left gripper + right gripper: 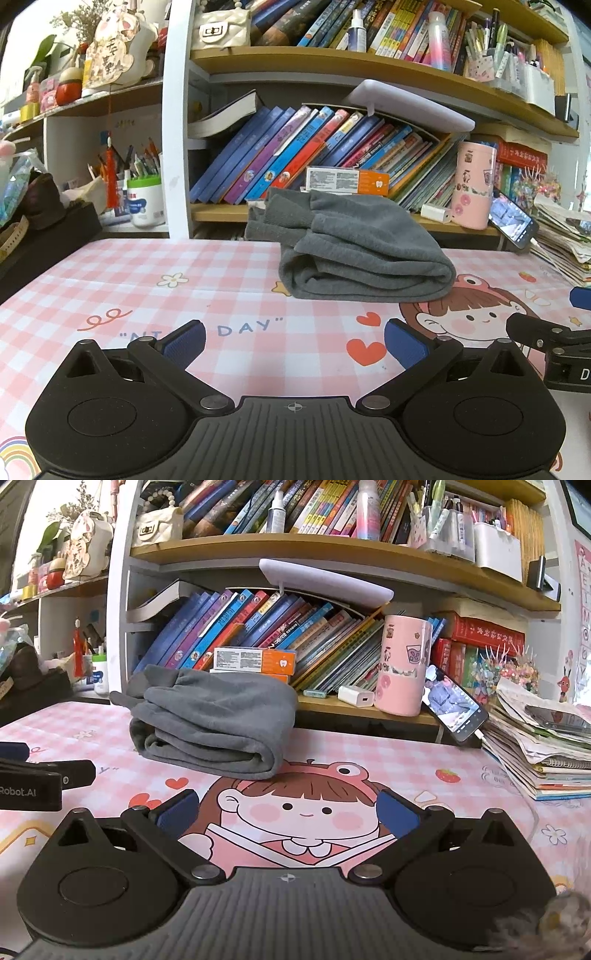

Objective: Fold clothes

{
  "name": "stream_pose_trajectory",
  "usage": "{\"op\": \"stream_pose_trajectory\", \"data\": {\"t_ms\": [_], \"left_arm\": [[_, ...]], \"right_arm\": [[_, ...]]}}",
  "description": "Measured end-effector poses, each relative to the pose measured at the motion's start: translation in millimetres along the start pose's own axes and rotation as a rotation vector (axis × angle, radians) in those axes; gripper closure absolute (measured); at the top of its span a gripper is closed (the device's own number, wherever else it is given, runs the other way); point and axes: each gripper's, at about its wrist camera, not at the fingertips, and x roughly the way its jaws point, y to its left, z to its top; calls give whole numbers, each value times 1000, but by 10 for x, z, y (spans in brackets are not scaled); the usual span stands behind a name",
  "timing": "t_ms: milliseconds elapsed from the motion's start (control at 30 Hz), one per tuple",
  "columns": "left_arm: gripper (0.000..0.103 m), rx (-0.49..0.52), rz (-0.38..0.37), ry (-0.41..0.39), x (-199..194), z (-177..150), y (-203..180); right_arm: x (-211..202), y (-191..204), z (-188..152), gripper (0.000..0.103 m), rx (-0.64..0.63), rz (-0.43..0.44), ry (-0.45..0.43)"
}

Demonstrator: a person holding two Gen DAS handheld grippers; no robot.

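Grey garment (364, 254) sits folded in a thick bundle on the pink checked tabletop (147, 288), at twelve o'clock from both tools, near the bookshelf (332, 550). Left tool (294, 338) spread wide, gripping nothing. Right tool (286, 810) likewise spread, hovering low over the cartoon girl print (295, 808).

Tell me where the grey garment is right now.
The folded grey garment lies on the pink checked table cover at its far edge, before the bookshelf, ahead of both open grippers; the pink cup stands to its right.
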Motion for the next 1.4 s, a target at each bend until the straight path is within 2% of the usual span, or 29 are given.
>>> {"op": "stream_pose_trajectory", "data": {"t_ms": [1400], "left_arm": [[0,16,-11,-4,-11,0,-25]], "right_arm": [[10,3,-1,0,-3,1,8]]}}
